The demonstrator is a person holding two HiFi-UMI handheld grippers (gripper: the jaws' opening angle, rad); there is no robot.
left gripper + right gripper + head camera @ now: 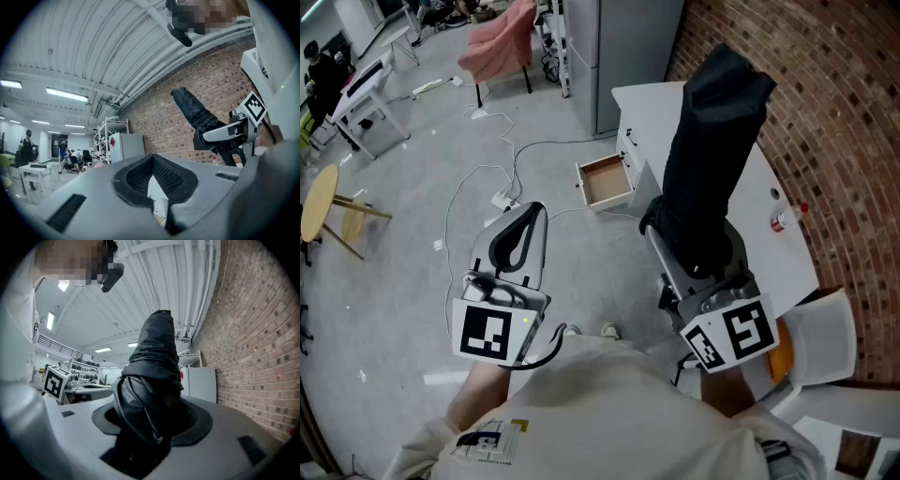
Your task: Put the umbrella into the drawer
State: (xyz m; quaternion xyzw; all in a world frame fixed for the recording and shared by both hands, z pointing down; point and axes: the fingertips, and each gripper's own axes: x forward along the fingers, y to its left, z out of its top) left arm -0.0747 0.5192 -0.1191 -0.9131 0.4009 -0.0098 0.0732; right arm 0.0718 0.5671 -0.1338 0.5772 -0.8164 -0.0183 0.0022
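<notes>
A black folded umbrella (712, 159) stands upright in my right gripper (698, 272), which is shut on its lower part. In the right gripper view the umbrella (154, 371) fills the space between the jaws of the gripper (154, 408) and hides the pads. My left gripper (528, 217) hangs over the floor to the left, jaws shut with nothing between them (152, 158). The left gripper view also shows the umbrella (194, 112) and the right gripper (234, 131) off to the right. Ahead and below, a small wooden drawer (605, 183) stands pulled open from the white cabinet (647, 117).
A brick wall (825, 94) runs along the right. A small red-capped bottle (783, 220) lies on the white top. Cables and a power strip (502, 199) trail on the floor near the drawer. A round wooden table (319, 202) and a pink chair (502, 42) stand further off.
</notes>
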